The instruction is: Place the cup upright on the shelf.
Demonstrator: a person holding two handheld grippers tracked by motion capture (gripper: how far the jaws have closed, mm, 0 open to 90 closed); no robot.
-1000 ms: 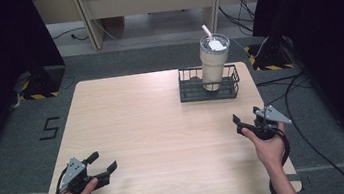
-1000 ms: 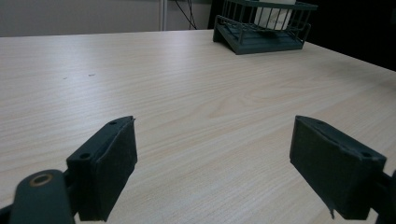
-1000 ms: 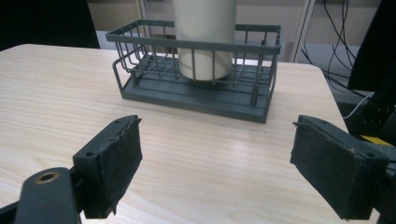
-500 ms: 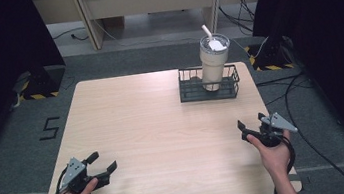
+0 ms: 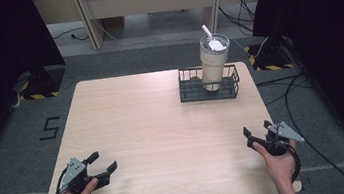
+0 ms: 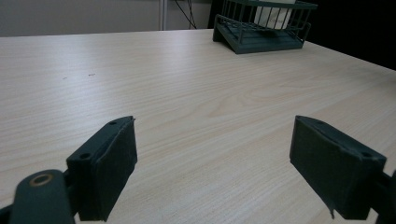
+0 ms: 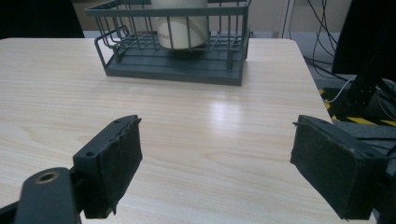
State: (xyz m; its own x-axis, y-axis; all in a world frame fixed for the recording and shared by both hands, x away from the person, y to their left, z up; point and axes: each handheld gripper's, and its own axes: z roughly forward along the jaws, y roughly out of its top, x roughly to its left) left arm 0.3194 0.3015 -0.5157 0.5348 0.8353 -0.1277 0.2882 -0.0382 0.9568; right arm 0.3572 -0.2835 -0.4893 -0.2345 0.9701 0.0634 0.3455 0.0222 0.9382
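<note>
A tall cream tumbler with a clear lid and a white straw stands upright inside a dark wire basket at the table's far right. Its base sits behind the basket bars in the right gripper view. My left gripper rests open near the table's front left corner, jaws wide apart over bare wood. My right gripper is held open near the front right edge, nothing between its jaws. The basket appears far off in the left gripper view.
The light wooden table is bare between the grippers and the basket. Around it lies grey carpet with a "5" mark at left. Cables trail on the floor at right, and black curtains flank both sides.
My right gripper has drifted a little toward the front right edge of the table. The left gripper and the tumbler have stayed put.
</note>
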